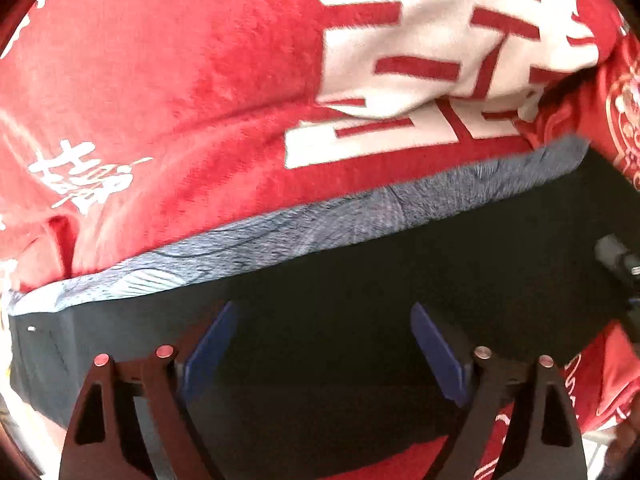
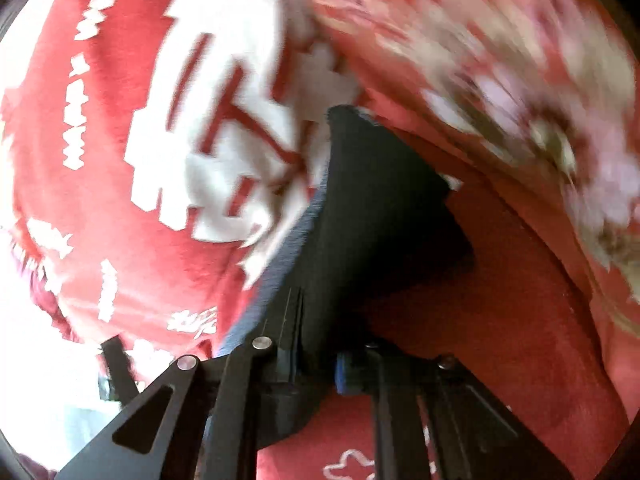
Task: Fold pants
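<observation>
The pants (image 1: 360, 280) are black with a grey fleecy inside (image 1: 320, 220) showing along their far edge. They lie spread on a red blanket. My left gripper (image 1: 324, 344) points down over the black cloth, open, its blue pads (image 1: 212, 344) wide apart and not pressing on the fabric. In the right wrist view my right gripper (image 2: 320, 364) is shut on a fold of the pants (image 2: 372, 200). The black cloth runs away from the jaws in a taut wedge, with the grey lining (image 2: 288, 264) along its left edge.
The red blanket (image 1: 160, 80) with large white characters covers the whole surface, also the blanket (image 2: 120, 160) left of the held fold. A blurred red patterned cloth (image 2: 520, 80) lies at the right. A dark object (image 1: 616, 256) sits at the pants' right edge.
</observation>
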